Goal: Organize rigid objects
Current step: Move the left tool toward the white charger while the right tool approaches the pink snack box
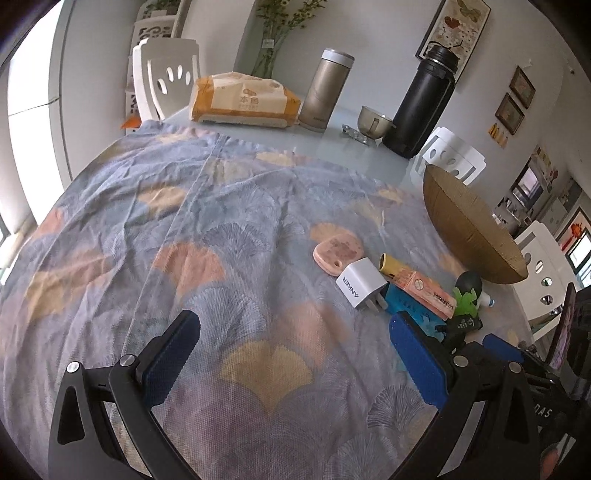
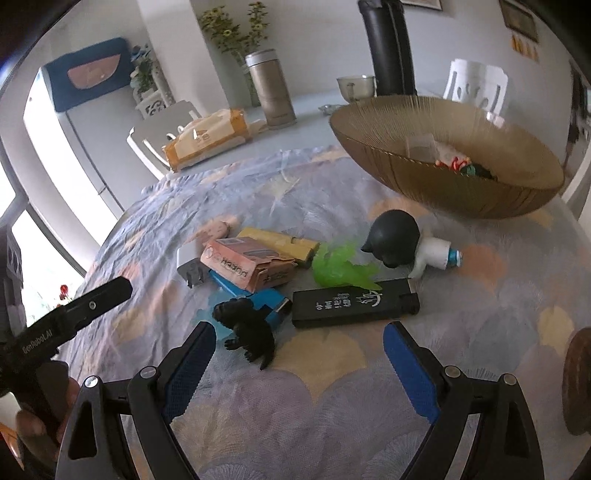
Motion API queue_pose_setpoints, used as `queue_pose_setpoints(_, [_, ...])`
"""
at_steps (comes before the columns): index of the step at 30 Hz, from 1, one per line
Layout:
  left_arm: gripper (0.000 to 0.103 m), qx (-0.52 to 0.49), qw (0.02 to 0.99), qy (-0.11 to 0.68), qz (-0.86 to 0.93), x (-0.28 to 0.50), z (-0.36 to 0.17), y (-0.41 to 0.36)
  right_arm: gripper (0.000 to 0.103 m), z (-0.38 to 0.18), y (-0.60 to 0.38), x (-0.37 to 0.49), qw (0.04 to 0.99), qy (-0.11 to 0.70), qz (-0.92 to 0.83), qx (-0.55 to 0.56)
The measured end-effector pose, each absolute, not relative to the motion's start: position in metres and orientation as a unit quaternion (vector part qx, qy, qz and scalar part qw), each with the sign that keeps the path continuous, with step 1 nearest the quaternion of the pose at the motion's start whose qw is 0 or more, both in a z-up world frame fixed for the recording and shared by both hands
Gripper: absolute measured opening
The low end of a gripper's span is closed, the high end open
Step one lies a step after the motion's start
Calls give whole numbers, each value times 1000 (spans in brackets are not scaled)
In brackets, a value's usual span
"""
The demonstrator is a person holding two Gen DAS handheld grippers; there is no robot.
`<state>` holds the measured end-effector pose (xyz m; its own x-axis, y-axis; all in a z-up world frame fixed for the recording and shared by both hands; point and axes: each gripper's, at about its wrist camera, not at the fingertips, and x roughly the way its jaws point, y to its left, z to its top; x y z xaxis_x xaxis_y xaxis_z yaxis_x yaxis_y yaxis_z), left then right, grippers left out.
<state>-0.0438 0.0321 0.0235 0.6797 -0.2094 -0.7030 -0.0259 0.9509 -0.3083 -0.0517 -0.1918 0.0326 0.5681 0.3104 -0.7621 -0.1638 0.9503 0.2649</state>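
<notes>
The right gripper hangs with jaws spread and empty just near of a small black dinosaur toy standing on the cloth-covered surface; it looks light, hard and knobbly, best pinched across its body. The left gripper is likewise spread and empty, with the white charger far right and the brown bowl farther right.

A pale room lit by daylight from a large window at nine o'clock. White chairs stand at the table's far edge, around eleven o'clock. Framed pictures hang on the wall at one o'clock.
</notes>
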Motion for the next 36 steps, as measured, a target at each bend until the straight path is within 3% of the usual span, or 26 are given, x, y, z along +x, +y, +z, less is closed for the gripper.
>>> queue_pose_setpoints(36, [102,-147,901,401,-68,-43,22,28,91,31,-198,-50,877,450,133,99])
